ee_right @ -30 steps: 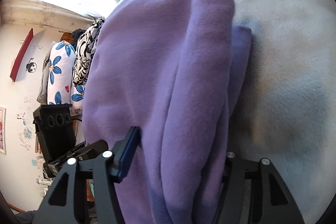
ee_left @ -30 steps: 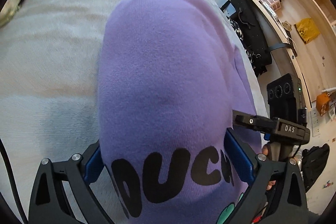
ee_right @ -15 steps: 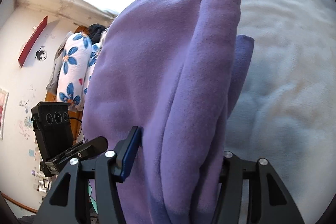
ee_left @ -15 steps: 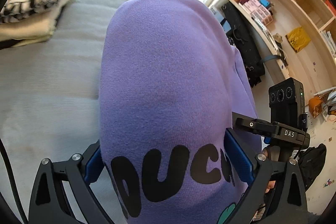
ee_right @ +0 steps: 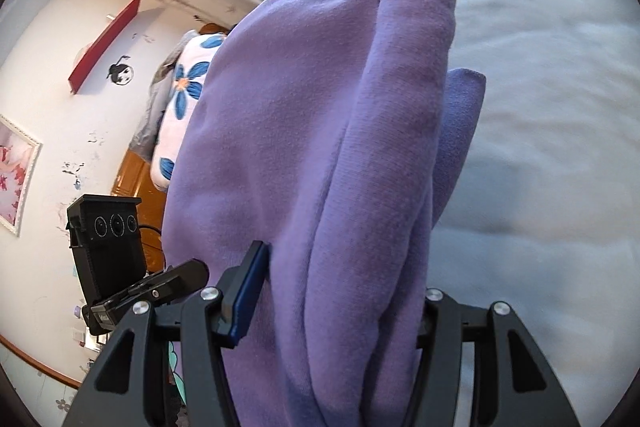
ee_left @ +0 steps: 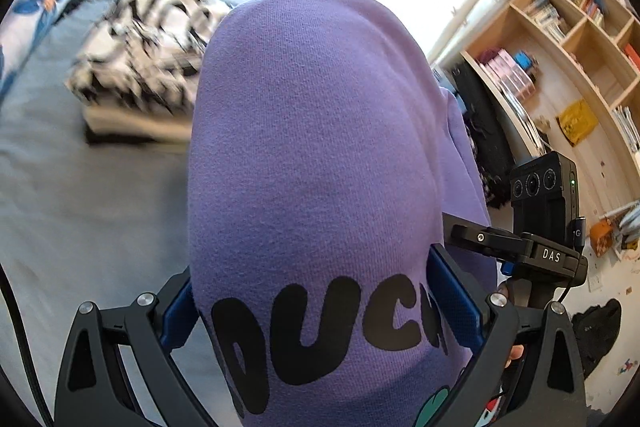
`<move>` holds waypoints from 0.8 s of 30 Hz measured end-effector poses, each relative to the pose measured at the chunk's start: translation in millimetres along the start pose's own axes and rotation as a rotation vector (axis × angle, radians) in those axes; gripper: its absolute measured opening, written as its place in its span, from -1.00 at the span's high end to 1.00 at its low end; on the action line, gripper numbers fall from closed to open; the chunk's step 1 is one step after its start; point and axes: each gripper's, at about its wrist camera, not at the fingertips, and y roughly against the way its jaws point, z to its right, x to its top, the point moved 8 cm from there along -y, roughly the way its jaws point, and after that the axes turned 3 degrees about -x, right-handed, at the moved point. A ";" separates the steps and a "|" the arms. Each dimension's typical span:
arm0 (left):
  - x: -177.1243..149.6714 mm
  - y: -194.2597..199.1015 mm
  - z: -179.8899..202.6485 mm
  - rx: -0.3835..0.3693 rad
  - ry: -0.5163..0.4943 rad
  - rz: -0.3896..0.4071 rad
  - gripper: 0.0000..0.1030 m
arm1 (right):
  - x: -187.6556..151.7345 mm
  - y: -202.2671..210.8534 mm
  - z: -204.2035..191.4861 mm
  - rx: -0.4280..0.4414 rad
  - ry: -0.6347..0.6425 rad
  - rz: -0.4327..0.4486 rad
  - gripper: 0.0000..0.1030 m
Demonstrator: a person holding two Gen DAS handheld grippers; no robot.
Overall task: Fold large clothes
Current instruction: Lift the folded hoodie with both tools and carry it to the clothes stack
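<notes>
Both claws are clenched on the folded purple sweatshirt [ee_left: 320, 155], one at each side of the bundle. The left claw [ee_left: 316, 311] has its blue pads [ee_left: 454, 301] pressed into the cloth on either side of the black printed lettering. The right claw [ee_right: 340, 291] bites a thick roll of plain purple folds, with one blue pad [ee_right: 248, 291] showing and the other buried in fabric.

The sweatshirt hangs in the air above the grey bed [ee_left: 80, 207], its long axis running straight out from each claw and away from the person. Ahead and to the left sits a stack of folded clothes [ee_left: 140, 79], topped by a black-and-white patterned piece. I'd judge that stack the likely landing spot, and the left hand the nearer one to it.

The far edge of the bundle is hidden behind its own bulge, so I cannot tell how neatly the layers line up. The stack is blurred, and the lettering is cut off at both ends.
</notes>
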 end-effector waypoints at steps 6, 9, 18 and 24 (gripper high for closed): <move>101.3 27.0 -59.7 0.034 -0.021 0.063 -0.93 | 86.6 -55.6 -48.5 0.051 0.031 0.043 -0.08; 152.9 26.6 -86.1 0.056 -0.052 0.082 -0.93 | 131.8 -87.6 -61.1 0.073 0.033 0.068 -0.08; 275.9 -20.9 -162.1 0.142 -0.133 0.086 -0.94 | 241.1 -196.8 -53.2 0.130 -0.021 0.137 -0.11; 303.9 -81.5 -230.0 0.395 -0.191 0.110 -0.99 | 249.2 -280.2 11.5 0.094 -0.117 0.078 -0.14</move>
